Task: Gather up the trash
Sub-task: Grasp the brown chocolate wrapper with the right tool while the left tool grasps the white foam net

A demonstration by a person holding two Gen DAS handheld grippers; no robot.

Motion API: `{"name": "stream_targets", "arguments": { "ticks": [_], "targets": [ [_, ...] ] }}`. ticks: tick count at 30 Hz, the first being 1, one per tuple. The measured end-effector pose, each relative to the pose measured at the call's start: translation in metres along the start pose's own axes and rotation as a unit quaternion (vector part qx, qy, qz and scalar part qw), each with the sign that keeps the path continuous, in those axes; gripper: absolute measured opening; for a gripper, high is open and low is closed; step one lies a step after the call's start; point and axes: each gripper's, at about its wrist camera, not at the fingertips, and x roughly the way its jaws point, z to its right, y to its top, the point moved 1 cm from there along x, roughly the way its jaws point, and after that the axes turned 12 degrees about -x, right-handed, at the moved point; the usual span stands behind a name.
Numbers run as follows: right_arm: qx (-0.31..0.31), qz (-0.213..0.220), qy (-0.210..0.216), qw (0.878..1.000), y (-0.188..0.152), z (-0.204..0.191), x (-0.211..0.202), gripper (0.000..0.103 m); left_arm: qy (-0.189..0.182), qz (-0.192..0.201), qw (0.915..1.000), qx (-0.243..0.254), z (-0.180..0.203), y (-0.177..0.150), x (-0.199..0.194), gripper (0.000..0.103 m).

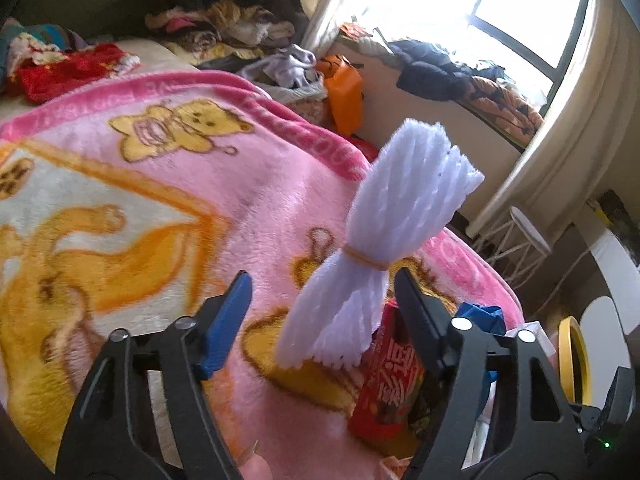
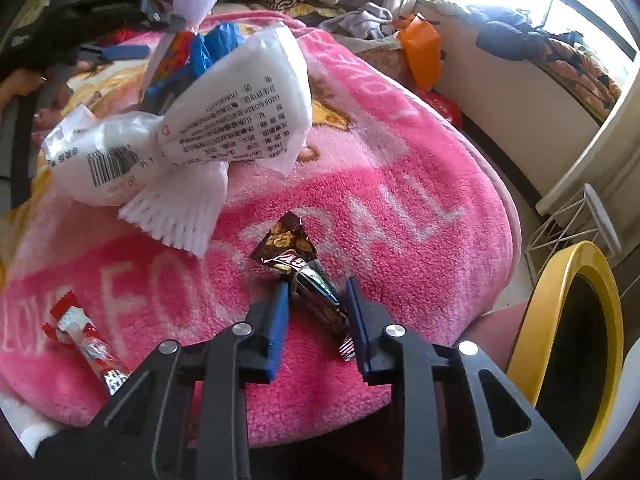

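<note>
Trash (image 2: 298, 258) on pink blanket (image 2: 380, 184) by window (image 1: 520, 12); left gripper (image 1: 324, 292) jaws apart, right gripper (image 2: 316, 292) jaws straddling wrapper.

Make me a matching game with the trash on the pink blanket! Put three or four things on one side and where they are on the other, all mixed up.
Things:
1. brown shiny candy wrapper
2. white foam net bundle with a rubber band
3. red-and-white twisted wrapper
4. yellow-rimmed bin

Places:
A. off the blanket's edge
B. between the right gripper's fingers
C. between the left gripper's fingers
D. on the blanket's border lettering

Pairs: 1-B, 2-C, 3-D, 4-A
</note>
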Motion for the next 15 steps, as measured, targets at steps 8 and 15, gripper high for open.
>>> {"name": "stream_targets", "arguments": {
  "ticks": [8,15],
  "targets": [
    [0.050,0.047,0.031,0.997,-0.003,0.002,-0.019,0.022,-0.013,-0.015,0.9998,-0.002,0.001,-0.006,0.005,0.018],
    [0.059,0.081,0.048,0.994,0.000,-0.005,-0.039,0.020,-0.014,0.005,0.9998,-0.009,-0.005,-0.011,-0.014,0.012]
  ]
}}
